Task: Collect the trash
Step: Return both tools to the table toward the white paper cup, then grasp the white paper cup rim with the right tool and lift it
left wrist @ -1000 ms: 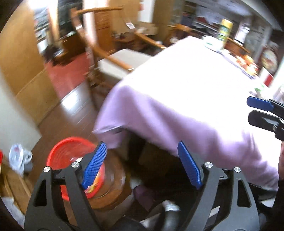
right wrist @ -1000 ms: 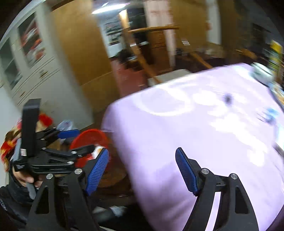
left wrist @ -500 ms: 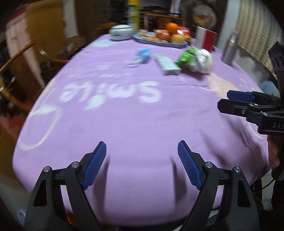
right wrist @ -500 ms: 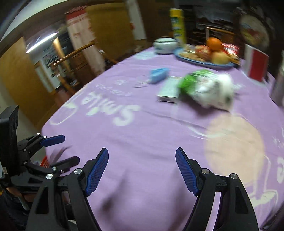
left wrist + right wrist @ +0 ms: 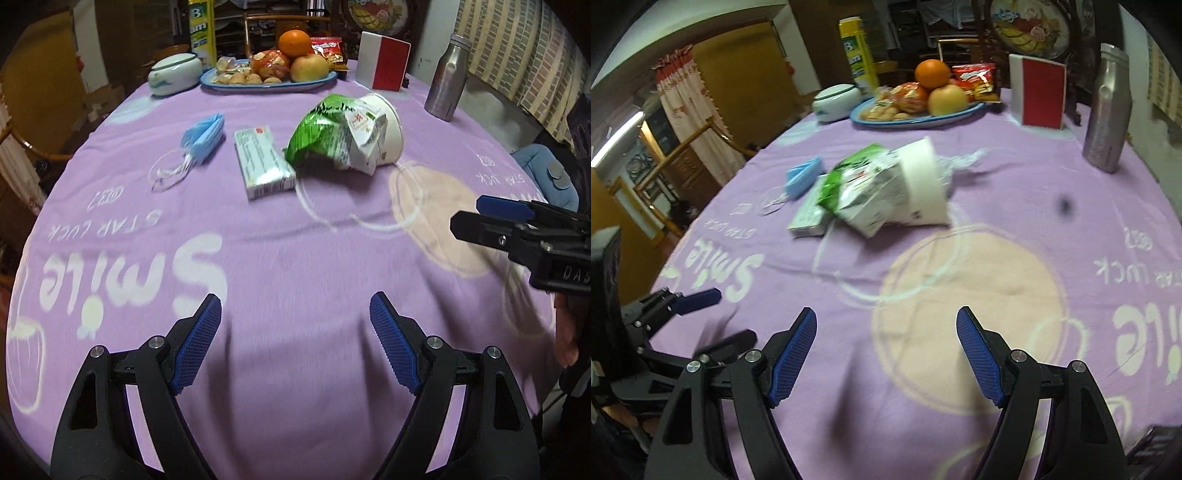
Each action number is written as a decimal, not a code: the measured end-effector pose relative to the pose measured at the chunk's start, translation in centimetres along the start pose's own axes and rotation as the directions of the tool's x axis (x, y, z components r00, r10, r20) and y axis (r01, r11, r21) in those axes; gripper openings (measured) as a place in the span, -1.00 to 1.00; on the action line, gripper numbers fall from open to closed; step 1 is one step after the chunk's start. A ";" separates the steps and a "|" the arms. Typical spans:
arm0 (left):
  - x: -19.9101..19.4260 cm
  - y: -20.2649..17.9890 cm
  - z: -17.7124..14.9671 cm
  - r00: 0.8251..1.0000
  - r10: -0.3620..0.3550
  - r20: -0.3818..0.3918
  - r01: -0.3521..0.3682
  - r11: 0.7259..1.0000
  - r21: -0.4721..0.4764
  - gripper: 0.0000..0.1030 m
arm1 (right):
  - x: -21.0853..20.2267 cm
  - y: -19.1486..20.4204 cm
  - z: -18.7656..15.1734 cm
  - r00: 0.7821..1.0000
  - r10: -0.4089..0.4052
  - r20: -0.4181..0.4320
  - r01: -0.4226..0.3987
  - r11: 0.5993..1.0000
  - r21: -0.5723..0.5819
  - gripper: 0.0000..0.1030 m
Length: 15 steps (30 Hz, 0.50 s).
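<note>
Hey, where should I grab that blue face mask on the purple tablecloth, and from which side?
Take the folded blue body of the face mask, not the thin ear loops trailing toward you. It lies flat and folded narrow, so come from above, closing across its narrow width. The left gripper, open and empty, looks better placed.

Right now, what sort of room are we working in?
Probably a home dining room: a round table under a purple printed tablecloth, a blue oval plate of fruit and snacks, and a wooden armchair beside it.

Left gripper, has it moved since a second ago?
Yes. The left gripper pointed at the floor beside the table, over a red basin; it has swung up and now faces across the purple tablecloth toward the crumpled green wrapper, jaws open and empty.
</note>
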<state>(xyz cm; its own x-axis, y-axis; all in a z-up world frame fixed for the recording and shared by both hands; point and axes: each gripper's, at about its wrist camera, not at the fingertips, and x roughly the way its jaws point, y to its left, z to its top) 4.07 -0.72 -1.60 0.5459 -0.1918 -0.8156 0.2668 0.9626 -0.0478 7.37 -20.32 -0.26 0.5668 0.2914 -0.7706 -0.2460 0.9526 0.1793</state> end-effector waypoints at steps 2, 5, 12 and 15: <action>0.6 0.0 0.9 1.000 -0.004 -0.004 0.005 1.000 0.005 0.56 | 0.3 -0.5 0.6 1.000 -0.020 0.001 0.020 1.000 0.013 0.51; 1.4 0.1 1.8 1.000 -0.005 -0.012 0.005 1.000 0.009 0.56 | 0.5 -1.3 1.8 0.999 -0.033 0.012 0.033 0.999 0.024 0.51; 2.9 0.6 3.5 0.999 -0.027 -0.022 0.028 1.000 0.010 0.56 | 1.9 -3.9 5.8 0.991 -0.118 0.066 0.108 0.985 0.137 0.51; 3.0 0.6 3.7 0.999 -0.037 -0.024 0.037 0.999 0.018 0.56 | 3.4 -4.6 7.7 0.989 -0.132 0.072 0.117 0.977 0.178 0.51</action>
<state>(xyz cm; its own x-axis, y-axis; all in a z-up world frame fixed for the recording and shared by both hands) 8.87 -1.44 -1.94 0.5166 -0.2226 -0.8268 0.3009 0.9512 -0.0681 16.51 -23.01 1.04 0.6493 0.1687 -0.7416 -0.0334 0.9805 0.1938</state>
